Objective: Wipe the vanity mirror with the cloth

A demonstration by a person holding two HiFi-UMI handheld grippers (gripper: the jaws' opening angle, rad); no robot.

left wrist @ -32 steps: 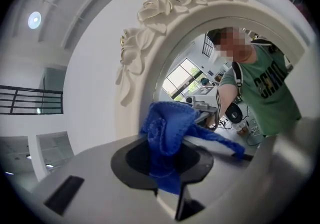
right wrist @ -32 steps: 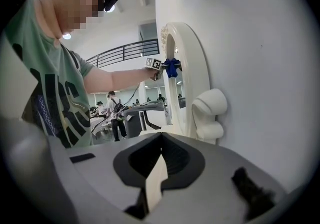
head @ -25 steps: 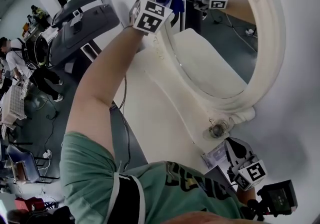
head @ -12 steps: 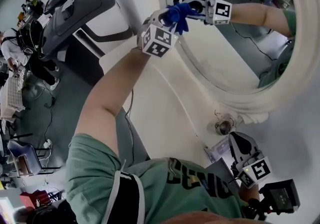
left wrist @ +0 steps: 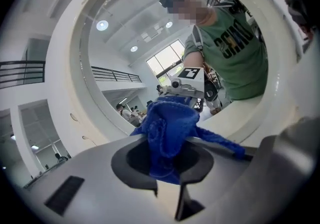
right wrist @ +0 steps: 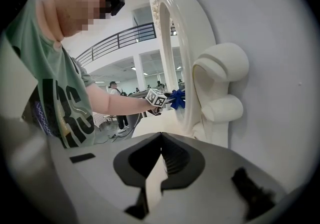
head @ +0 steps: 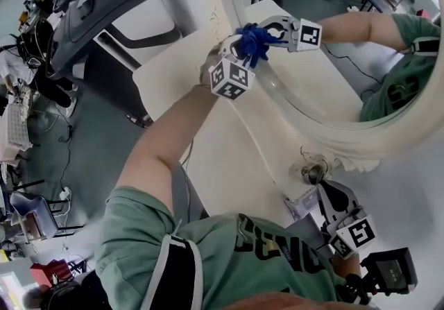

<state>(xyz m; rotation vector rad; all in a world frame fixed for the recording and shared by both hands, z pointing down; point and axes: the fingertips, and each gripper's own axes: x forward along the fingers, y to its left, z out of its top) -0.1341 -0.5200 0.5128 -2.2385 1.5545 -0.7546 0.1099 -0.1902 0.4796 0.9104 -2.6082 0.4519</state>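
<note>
A white wall (right wrist: 280,27) and a white tabletop (head: 208,156) fill most of the scene, and the vanity mirror (head: 333,132) stands where they meet. Its thick cream frame is round, and the right gripper view shows a scrolled foot at the frame's base. The glass reflects a bright hall, the person's green shirt (head: 229,253) and an arm holding a gripper with a marker cube. The person's bare left forearm (head: 173,135) reaches up across the tabletop to the lower left part of the frame.

There the left gripper (head: 239,48) has its jaws clamped on the blue cloth (head: 255,39). The cloth is bunched between the jaws and bulges out in front of them, pressed against the glass just inside the frame's inner rim, where it meets its own reflection. One loose end trails off to the right in the left gripper view.

The right gripper (head: 333,201) is low by the person's body, well apart from the cloth and below the mirror's base, with its jaws together and nothing between them. A small round metallic piece (head: 309,173) sits just under the frame
</note>
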